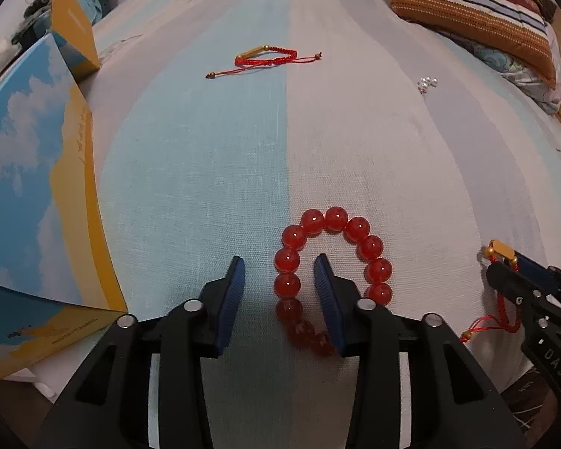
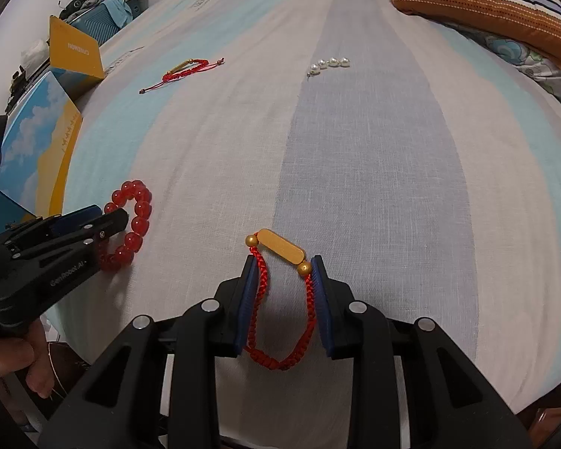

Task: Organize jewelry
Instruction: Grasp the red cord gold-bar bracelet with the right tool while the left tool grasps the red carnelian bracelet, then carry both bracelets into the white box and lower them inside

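The left gripper (image 1: pixel 279 275) stood open low in its frame, its jaws straddling one side of the bead bracelet (image 1: pixel 333 262), which lay flat on the sheet (image 1: pixel 190 172); one jaw sat inside the ring, gripping nothing. The right gripper (image 2: pixel 285 280) was also open, its pads just beside both strands of the cord bracelet (image 2: pixel 280 292) with the gold bar (image 2: pixel 282 250), not yet pinching, as far as could be judged. The step looked like a double pick-up; next each would need to close on its strand and lift toward the box (image 1: pixel 30 194) at the left edge. Only the right view showed the pearls (image 2: pixel 329 64) as a clear row at upper middle and the person's hand (image 2: pixel 15 359) at lower left. Both showed a second cord bracelet (image 1: pixel 269 58) farther up the sheet
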Motion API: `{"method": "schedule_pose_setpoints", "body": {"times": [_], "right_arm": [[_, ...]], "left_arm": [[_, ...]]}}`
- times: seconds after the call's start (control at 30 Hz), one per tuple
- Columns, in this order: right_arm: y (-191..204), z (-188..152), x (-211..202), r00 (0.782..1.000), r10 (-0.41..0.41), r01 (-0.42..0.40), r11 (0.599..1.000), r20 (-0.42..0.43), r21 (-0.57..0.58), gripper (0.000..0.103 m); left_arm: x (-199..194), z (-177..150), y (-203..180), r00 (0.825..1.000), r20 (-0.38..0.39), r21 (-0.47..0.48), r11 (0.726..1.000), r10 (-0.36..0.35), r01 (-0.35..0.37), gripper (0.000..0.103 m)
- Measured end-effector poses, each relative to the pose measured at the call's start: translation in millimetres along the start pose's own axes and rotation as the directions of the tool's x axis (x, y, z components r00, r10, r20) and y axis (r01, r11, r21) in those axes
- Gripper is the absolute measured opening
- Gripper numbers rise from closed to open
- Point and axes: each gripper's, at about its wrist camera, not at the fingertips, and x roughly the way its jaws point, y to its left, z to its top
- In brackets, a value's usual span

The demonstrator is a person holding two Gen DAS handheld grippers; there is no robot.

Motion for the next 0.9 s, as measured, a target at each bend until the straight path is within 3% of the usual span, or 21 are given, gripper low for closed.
{"method": "schedule_pose_setpoints", "body": {"times": [0.03, 0.57, 0.9], "right_arm": [[-0.2, 0.1, -0.2, 1.0, 0.0, 0.0, 1.0, 0.0, 0.001, 0.027], [3.3, 1.7, -13.0, 1.0, -0.012, 0.013, 1.0, 0.022, -0.013, 0.027], [6.9, 7.8, -27.1, 0.996, -0.061, 0.063, 0.998, 0.062, -0.017, 0.028]], "left_arm": [[-0.3, 0.3, 0.2, 1.0, 0.003, 0.004, 1.0, 0.009, -0.009, 0.014], [-25.5, 4.6, 2.5, 0.999, 0.039, 0.002, 0.999, -0.035, 0.035, 0.013], [-52.3, 14.5, -1.4, 0.996, 0.081, 0.01, 0.999, -0.042, 0.041, 0.013]]}}
